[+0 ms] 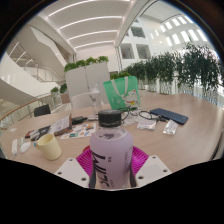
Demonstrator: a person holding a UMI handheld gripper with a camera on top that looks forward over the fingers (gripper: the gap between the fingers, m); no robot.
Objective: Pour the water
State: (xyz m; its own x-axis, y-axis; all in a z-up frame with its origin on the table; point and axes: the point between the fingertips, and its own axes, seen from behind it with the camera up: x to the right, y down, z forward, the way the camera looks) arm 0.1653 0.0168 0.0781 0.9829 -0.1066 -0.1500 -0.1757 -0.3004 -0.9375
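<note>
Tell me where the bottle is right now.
In the gripper view, the bottle stands upright between the gripper fingers, whose pink pads press its sides. The yellow cup sits on the table to its left.

— What is the gripper (pixel 111 165) holding?

— A clear plastic water bottle with a black screw cap and a pale label (pixel 110 152). It stands upright between the two fingers, whose pink pads (pixel 137 160) press against its sides.

— Is it open?

— No, the cap is on.

— And where would the water go?

— A pale yellow mug (pixel 48 147) sits upright on the wooden table (pixel 190 135), off to the left of the bottle, apart from it.
</note>
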